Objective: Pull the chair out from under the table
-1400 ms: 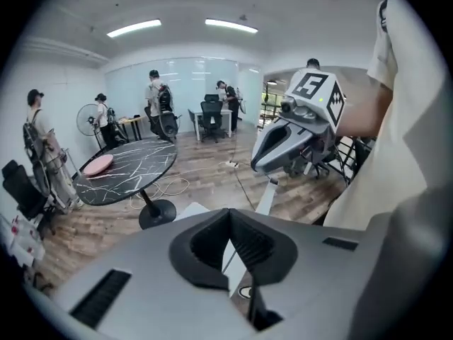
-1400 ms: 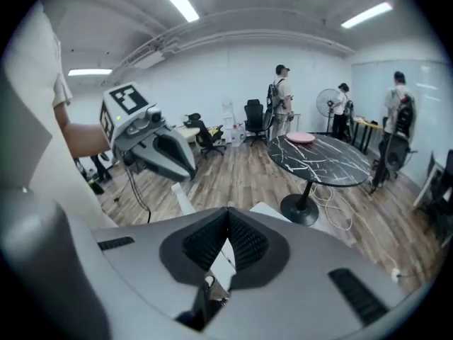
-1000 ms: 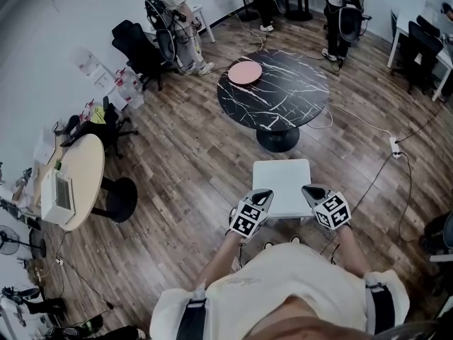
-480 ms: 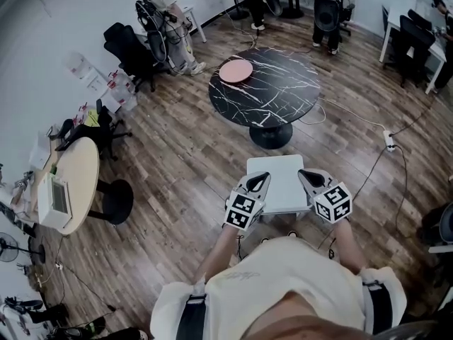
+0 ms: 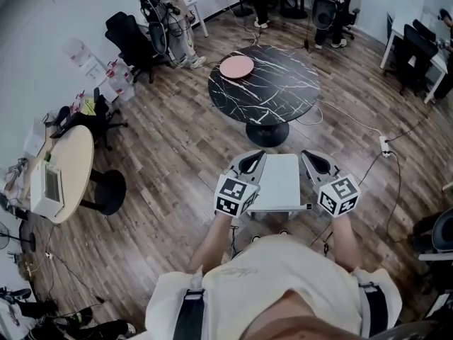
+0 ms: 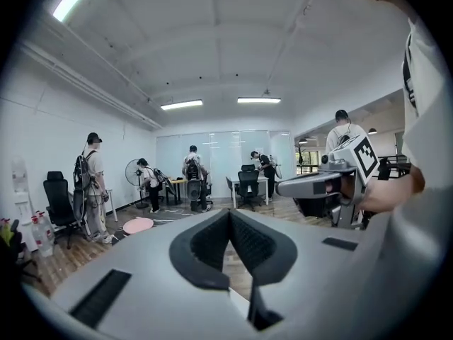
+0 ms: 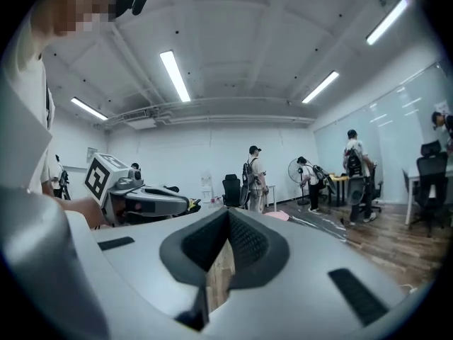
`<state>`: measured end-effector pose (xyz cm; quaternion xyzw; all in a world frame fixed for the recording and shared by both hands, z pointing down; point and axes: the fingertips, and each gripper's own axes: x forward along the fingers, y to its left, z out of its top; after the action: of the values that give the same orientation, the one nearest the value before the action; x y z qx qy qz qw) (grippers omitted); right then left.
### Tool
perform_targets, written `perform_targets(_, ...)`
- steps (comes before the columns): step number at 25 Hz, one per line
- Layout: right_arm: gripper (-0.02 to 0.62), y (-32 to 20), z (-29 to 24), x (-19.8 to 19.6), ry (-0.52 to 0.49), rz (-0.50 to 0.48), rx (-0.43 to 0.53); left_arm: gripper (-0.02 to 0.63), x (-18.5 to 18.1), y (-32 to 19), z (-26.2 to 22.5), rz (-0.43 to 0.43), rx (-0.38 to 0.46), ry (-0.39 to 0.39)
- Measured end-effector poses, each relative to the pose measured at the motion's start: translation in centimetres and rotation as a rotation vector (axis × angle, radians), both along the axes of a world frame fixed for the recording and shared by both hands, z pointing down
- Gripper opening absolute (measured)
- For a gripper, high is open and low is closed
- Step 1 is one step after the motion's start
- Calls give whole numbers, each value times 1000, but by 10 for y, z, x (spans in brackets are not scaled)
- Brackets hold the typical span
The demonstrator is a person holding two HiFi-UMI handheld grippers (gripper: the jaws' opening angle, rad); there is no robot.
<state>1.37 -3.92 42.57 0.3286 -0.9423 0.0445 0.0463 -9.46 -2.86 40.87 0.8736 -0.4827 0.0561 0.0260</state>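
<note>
Flanking white chair [image 5: 277, 183], left tool [image 5: 250, 163] and right tool [image 5: 313, 161], jaws together, empty.

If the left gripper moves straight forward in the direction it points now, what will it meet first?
Probably the black round table: the left gripper, jaws together and empty, points toward its near edge. It may be held high enough to pass above the top; depth is unclear.

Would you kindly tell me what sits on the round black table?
Only a pink disc near the black table's left edge. Under the top, just its pedestal base shows; the rest is covered.
</note>
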Motion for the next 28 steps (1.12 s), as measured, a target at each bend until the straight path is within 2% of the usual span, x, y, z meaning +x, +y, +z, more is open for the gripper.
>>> perform_targets(6,5,-8,-22,4,60,45,87,17,-24,-9,-22,-63,46,42)
perform_targets(9,5,-8,-24,4,71,53,100,17,-33,-8,-26,-78,51,57)
perform_targets(20,5,3,-16,-3,71,47,74,17,-40,4,-15,-92,25,57)
perform_targets(28,5,8,-9,-3,79,58,71,17,-38,8,-9,-70,5,43)
